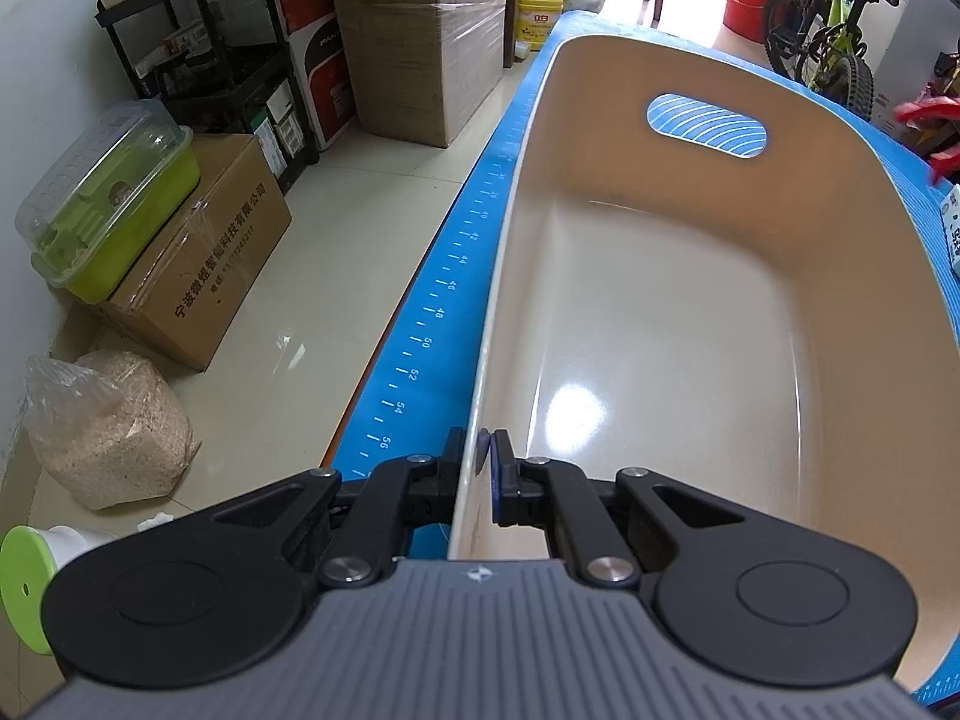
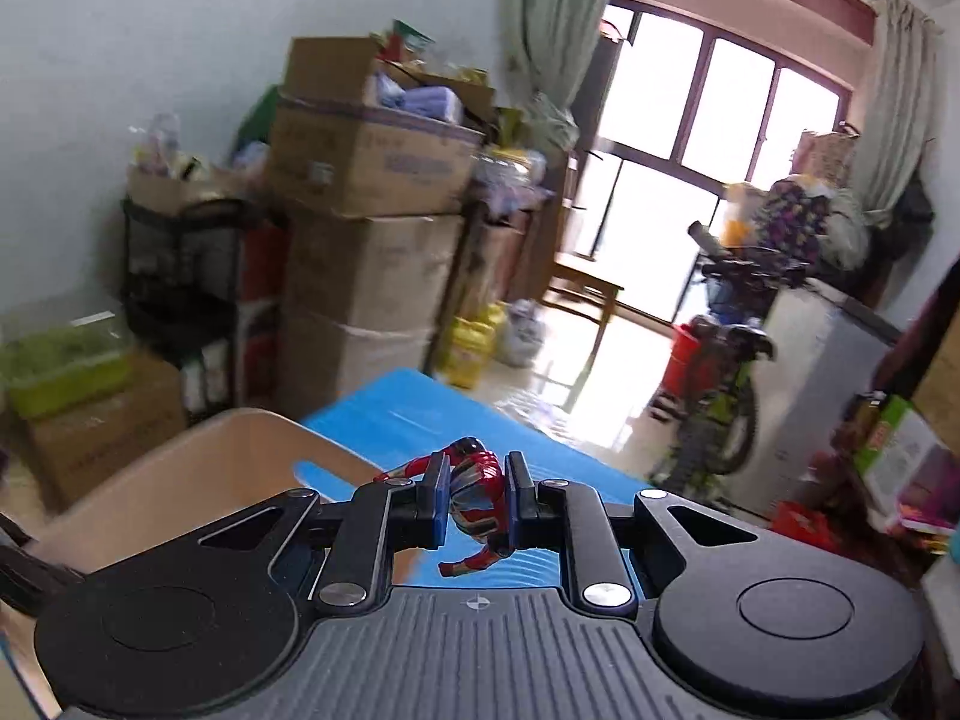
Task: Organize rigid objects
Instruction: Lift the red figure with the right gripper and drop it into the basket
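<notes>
A blue mat [image 1: 420, 324] printed with ruler marks covers the work surface, and a beige plastic bin [image 1: 690, 312] with an oval handle cutout sits on it, filling the right half of the left wrist view. Beyond the mat's edge at left lies a pale tiled floor [image 1: 336, 252] with stacked cardboard boxes [image 1: 414, 48], a black shelf rack [image 1: 198, 42], a green-based clear-lidded container [image 1: 108, 192] on a box, and a bag of wood shavings [image 1: 108, 432] at lower left. A yellow jug [image 1: 540, 6] and a green bicycle [image 1: 834, 36] stand along the top of the frame.

The left gripper [image 1: 478, 459] is closed on the bin's near wall, one finger outside and one inside the rim. Only the right wrist view shows the right gripper [image 2: 477, 501], which is clamped around a red and blue action figure [image 2: 477, 495] held in the air at frame centre, above the mat [image 2: 420, 414] and just right of the bin [image 2: 198, 462]. That view is motion-blurred and also shows a bright window [image 2: 708, 120] with green curtains.

The bin's interior is bare, with a glossy floor. The mat's long left edge runs close alongside the bin.
</notes>
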The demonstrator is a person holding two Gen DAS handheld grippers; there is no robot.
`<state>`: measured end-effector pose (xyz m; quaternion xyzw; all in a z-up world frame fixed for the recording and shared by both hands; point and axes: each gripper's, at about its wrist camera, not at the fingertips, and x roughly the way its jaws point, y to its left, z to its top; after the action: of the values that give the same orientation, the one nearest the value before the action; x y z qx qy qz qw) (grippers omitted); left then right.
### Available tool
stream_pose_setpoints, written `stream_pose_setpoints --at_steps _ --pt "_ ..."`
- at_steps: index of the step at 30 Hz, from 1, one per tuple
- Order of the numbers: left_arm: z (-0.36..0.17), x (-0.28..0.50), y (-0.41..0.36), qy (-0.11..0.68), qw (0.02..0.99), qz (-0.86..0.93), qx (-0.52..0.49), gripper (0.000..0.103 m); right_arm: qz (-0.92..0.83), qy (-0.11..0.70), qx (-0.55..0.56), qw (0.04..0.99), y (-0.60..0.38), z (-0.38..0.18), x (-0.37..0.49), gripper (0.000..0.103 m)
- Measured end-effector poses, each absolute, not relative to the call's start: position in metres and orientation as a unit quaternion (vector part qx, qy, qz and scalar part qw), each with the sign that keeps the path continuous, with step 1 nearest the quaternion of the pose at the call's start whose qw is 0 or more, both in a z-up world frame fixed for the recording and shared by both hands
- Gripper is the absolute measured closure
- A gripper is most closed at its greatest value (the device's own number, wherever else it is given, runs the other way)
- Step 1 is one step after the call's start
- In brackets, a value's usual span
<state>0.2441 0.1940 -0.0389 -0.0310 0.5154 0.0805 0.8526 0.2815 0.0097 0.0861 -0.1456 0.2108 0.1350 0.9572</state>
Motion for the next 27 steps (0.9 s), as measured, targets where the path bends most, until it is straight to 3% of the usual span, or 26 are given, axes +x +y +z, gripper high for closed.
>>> stream_pose_setpoints --at_steps 6,14,19,21,27 --pt "-0.039 0.244 0.194 0.516 0.853 0.079 -0.028 0.094 0.183 0.237 -0.125 0.946 0.039 0.058 0.279 0.075" --pt "-0.038 0.243 0.194 0.516 0.853 0.078 -0.025 0.094 0.212 0.330 -0.135 0.910 0.062 0.002 0.277 0.075" --pt "-0.037 0.243 0.194 0.516 0.853 0.078 -0.023 0.094 0.216 0.344 -0.127 0.905 0.063 0.002 0.276 0.075" --pt "-0.038 0.243 0.193 0.516 0.853 0.078 -0.022 0.094 0.222 0.354 -0.111 0.902 0.060 0.004 0.278 0.072" --pt "-0.037 0.243 0.193 0.515 0.853 0.078 -0.022 0.094 0.232 0.361 -0.101 0.898 0.054 0.003 0.272 0.045"
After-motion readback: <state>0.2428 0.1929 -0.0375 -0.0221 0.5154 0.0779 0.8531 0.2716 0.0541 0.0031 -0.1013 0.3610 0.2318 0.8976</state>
